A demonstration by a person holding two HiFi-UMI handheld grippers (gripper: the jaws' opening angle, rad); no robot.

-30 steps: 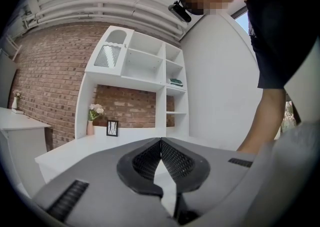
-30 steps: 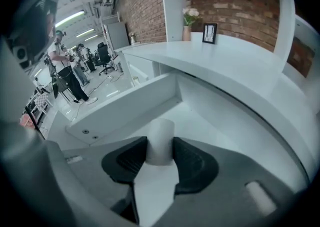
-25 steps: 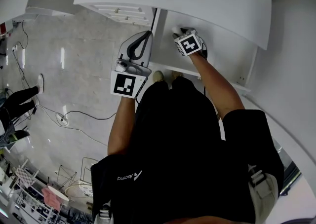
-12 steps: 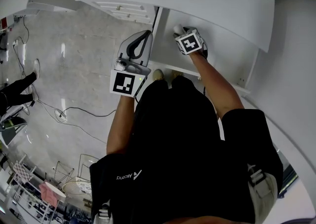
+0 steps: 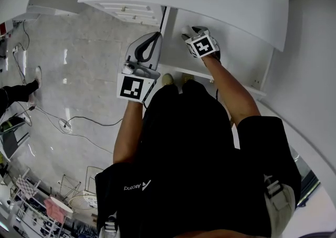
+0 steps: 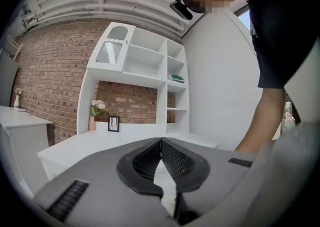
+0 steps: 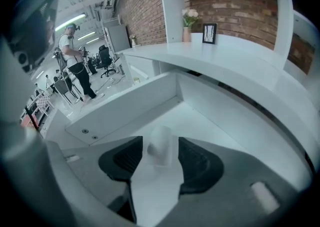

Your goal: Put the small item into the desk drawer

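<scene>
The white desk drawer stands pulled out, and its pale inside also shows in the head view. My right gripper hangs over the drawer floor with its jaws opening. A small white item, blurred, is between its pads, and neither pad presses on it. From above, the right gripper reaches into the drawer. My left gripper is held beside the drawer's left edge. In its own view the left gripper is shut with nothing in it.
The curved white desk top runs above the drawer, with a flower vase and a small picture frame on it. White shelves rise behind. A person stands far left. Cables lie on the floor.
My right gripper stays over the drawer, shifted only slightly. The left gripper has not moved. The legs of a person at the floor's left edge have drawn back out of view.
</scene>
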